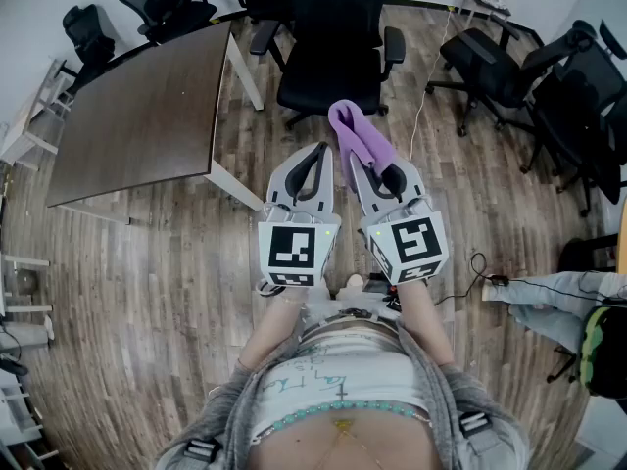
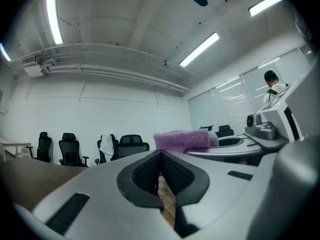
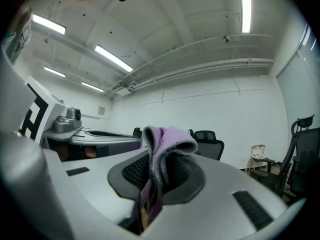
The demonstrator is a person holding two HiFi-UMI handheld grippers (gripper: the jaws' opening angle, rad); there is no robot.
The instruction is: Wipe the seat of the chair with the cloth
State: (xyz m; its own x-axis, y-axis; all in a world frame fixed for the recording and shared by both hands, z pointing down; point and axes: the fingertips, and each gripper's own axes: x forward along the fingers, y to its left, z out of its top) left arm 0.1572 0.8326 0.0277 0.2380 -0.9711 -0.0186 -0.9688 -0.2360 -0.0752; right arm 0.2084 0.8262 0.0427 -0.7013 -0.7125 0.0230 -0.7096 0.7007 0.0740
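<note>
Ahead on plank floor [image 1: 176, 292], black chair [image 1: 333, 57]

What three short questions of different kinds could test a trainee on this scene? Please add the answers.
1. Short answer: what colour is the chair straight ahead of the two grippers?
2. True or false: the fingers of the left gripper stand wide apart.
3. Multiple choice: where is the purple cloth?
A. spread on the seat of the chair
B. pinched between the fingers of the right gripper
C. held by both grippers together

Key
1. Black.
2. False: its fingers are together, with nothing between them.
3. B.
</note>
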